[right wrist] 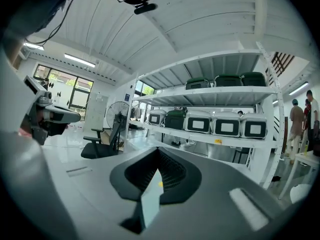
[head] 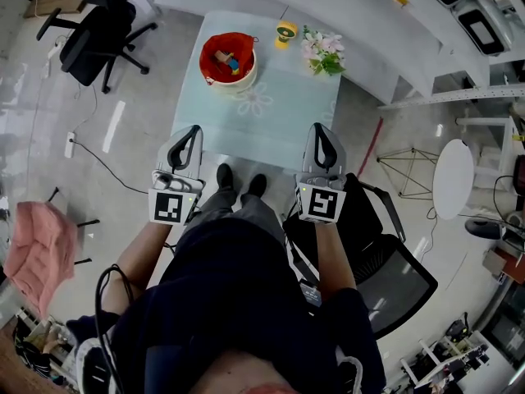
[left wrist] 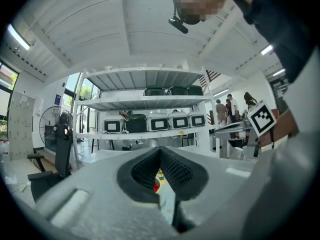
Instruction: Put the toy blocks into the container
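A red container (head: 227, 56) with a white rim stands at the far left of the pale table (head: 279, 113), and colourful toy blocks (head: 225, 58) lie inside it. My left gripper (head: 194, 133) hovers at the table's near edge, shut, with nothing in it. My right gripper (head: 319, 130) is level with it at the near right edge, also shut and empty. In the left gripper view the jaws (left wrist: 160, 153) meet, and a sliver of the red container (left wrist: 156, 186) shows through the slit. In the right gripper view the gripper (right wrist: 159, 158) is closed, with only the table showing in the gap.
A yellow toy (head: 286, 33) and a bunch of flowers (head: 322, 52) sit at the table's far right. A black office chair (head: 97, 31) stands far left, and another black chair (head: 385, 261) is at my right. A pink cloth (head: 37, 253) lies at the left. Shelves with cases (right wrist: 215, 124) stand ahead.
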`<state>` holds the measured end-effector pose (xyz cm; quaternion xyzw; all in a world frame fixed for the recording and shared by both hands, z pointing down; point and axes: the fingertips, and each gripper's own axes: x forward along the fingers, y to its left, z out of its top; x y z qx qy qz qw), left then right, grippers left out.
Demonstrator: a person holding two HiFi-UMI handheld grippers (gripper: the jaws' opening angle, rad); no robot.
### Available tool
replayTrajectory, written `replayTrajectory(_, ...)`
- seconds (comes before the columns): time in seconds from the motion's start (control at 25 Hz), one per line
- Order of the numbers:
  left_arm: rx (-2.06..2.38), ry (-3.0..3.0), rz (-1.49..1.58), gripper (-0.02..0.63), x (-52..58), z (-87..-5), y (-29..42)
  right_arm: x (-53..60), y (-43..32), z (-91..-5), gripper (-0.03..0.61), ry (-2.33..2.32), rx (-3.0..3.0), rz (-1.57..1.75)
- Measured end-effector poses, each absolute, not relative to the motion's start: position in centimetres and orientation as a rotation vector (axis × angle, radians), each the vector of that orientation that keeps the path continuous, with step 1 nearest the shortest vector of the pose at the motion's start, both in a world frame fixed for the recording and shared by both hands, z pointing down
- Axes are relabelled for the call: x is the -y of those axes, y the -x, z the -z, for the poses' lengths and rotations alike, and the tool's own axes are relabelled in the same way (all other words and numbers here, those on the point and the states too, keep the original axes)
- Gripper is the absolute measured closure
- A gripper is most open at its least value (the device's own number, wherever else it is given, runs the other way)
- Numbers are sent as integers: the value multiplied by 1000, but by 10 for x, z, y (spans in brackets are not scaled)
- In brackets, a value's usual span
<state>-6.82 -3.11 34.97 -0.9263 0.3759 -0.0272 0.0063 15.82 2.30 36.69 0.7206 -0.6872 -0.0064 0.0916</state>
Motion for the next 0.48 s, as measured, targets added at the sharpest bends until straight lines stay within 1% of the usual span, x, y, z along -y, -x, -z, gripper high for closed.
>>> replayTrajectory(0.48,-1196,2873,41,611,32,-337,68,-65,-170,-368,580,-2222,1924,8)
